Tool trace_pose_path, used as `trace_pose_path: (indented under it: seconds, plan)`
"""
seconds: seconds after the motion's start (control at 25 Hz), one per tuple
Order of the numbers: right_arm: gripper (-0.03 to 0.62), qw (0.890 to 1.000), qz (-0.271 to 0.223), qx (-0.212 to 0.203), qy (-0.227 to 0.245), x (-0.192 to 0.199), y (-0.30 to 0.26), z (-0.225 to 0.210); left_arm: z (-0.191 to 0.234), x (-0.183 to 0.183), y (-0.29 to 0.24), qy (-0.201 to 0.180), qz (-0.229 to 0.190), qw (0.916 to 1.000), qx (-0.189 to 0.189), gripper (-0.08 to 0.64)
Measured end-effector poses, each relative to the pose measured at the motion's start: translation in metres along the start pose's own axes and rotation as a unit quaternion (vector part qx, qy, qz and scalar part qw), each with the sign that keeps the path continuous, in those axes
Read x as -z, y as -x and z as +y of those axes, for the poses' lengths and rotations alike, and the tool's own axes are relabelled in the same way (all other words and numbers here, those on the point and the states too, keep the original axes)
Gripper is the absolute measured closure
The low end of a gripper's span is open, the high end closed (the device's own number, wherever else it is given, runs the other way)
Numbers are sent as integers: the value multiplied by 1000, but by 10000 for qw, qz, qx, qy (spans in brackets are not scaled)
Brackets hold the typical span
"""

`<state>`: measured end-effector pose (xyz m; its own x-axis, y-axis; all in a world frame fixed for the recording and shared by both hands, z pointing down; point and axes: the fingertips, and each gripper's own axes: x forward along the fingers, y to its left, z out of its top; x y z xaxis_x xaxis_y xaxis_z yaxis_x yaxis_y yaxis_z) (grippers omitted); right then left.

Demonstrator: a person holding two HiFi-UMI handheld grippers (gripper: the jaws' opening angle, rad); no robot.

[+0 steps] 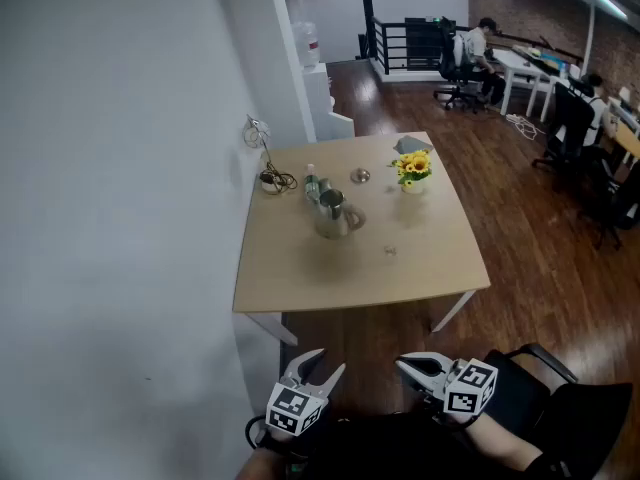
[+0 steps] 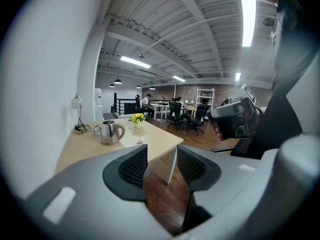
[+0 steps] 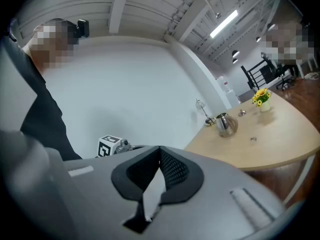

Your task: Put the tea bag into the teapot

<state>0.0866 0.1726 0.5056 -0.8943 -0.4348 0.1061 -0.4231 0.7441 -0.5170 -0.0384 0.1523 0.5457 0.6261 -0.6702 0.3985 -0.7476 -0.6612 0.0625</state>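
A steel teapot (image 1: 335, 213) stands lidless near the middle of the light wooden table (image 1: 300, 278); it also shows as the teapot (image 2: 110, 132) and the teapot (image 3: 226, 124) in the gripper views. A small tea bag (image 1: 390, 251) lies on the tabletop to the right of it, seen too as the tea bag (image 3: 253, 139). Both grippers are held low, well short of the table's near edge. My left gripper (image 1: 325, 365) is open with nothing between its fingers (image 2: 132, 169). My right gripper (image 1: 403, 363) is shut and empty, its pads (image 3: 172, 169) pressed together.
A vase of yellow flowers (image 1: 412, 168), the teapot's lid (image 1: 360, 175), a bottle (image 1: 311, 182) and a coiled cable (image 1: 276, 178) sit at the table's far side. A white wall (image 1: 120, 218) runs along the left. Desks, office chairs and seated people are far right.
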Motion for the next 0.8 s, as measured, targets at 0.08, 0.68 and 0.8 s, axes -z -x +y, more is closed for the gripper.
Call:
trace_pose_path:
  seconds: [0.08,0.68,0.8]
  plan:
    - [584,10000,21,-34,14,-3,3,-9,1,-3,-10,-11,17,10000,-54,380]
    - [584,9999,77,69,-139,-26,-30,-89,61,-14,-72,70,77,9999,-126,380]
    - [584,9998,28,178,-83,-44,-53,-116,91,-20,-95,80,63,9999,-35,380]
